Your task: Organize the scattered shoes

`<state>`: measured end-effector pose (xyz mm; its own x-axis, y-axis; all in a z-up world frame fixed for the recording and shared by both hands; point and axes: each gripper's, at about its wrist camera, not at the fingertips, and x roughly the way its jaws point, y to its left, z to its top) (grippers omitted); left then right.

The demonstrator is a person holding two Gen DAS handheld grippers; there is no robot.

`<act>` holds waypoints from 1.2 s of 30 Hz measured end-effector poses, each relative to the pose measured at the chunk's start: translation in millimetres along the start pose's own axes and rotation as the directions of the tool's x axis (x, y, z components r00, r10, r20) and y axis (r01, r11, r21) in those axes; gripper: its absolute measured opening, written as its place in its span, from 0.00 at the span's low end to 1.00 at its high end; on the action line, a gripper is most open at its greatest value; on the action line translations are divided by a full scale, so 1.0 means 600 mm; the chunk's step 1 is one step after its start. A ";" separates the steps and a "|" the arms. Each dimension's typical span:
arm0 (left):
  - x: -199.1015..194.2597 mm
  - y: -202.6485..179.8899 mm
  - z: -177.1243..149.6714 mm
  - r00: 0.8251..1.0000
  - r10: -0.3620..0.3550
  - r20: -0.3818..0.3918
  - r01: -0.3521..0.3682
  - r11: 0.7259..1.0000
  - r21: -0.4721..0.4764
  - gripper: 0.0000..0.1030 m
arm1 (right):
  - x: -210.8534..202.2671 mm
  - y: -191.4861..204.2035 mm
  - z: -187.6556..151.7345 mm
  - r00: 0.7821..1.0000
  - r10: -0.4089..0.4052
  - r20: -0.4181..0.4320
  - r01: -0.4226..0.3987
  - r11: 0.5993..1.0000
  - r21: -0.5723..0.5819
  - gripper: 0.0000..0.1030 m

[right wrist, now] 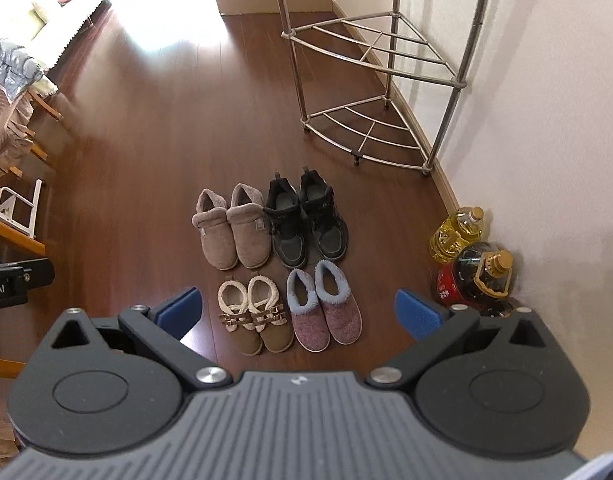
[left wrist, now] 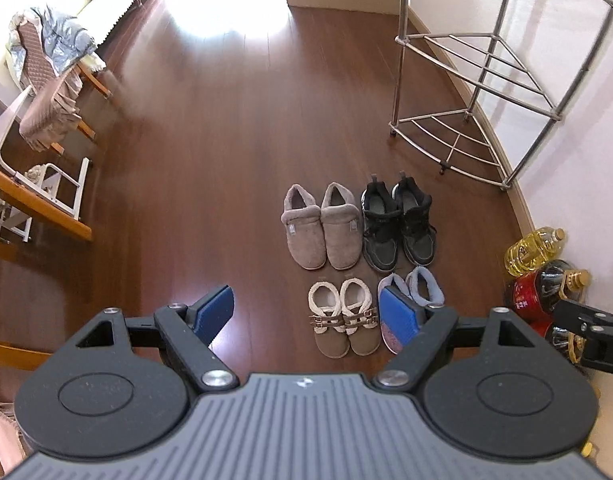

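Several pairs of shoes stand side by side in two rows on the wooden floor. At the back are taupe fuzzy slippers and black sneakers. In front are brown buckle slippers with cream lining and pink slippers with blue fleece, partly hidden by a pad in the left wrist view. My left gripper is open and empty, held above the front row. My right gripper is open and empty above the same row.
A metal corner rack stands by the wall at back right. Oil bottles sit against the wall at right. A chair with clothes and a wooden table edge are at left.
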<state>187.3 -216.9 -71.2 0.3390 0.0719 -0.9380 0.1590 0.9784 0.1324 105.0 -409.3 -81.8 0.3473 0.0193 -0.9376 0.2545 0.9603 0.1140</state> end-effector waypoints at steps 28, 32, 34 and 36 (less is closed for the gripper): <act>0.295 -0.195 0.084 0.991 -0.030 -0.129 0.010 0.988 -0.156 0.84 | 0.488 -0.063 0.220 0.980 0.069 -0.184 -0.105 0.975 -0.195 0.99; 0.429 -0.220 0.054 0.989 -0.066 -0.131 0.053 0.993 -0.102 0.84 | 0.587 -0.078 0.218 0.973 0.089 -0.211 -0.126 0.978 -0.168 0.94; 0.490 -0.215 0.039 0.992 -0.063 -0.111 0.054 0.995 -0.086 0.84 | 0.636 -0.086 0.217 0.969 0.100 -0.224 -0.136 0.978 -0.155 0.91; 0.549 -0.209 0.030 0.994 -0.051 -0.094 0.045 0.997 -0.065 0.84 | 0.685 -0.094 0.216 0.965 0.110 -0.237 -0.146 0.979 -0.141 0.86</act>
<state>295.8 -319.2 -391.0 0.2419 0.0396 -0.9695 0.1136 0.9911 0.0689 350.4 -491.5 -431.1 0.1491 0.1903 -0.9703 0.0708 0.9767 0.2024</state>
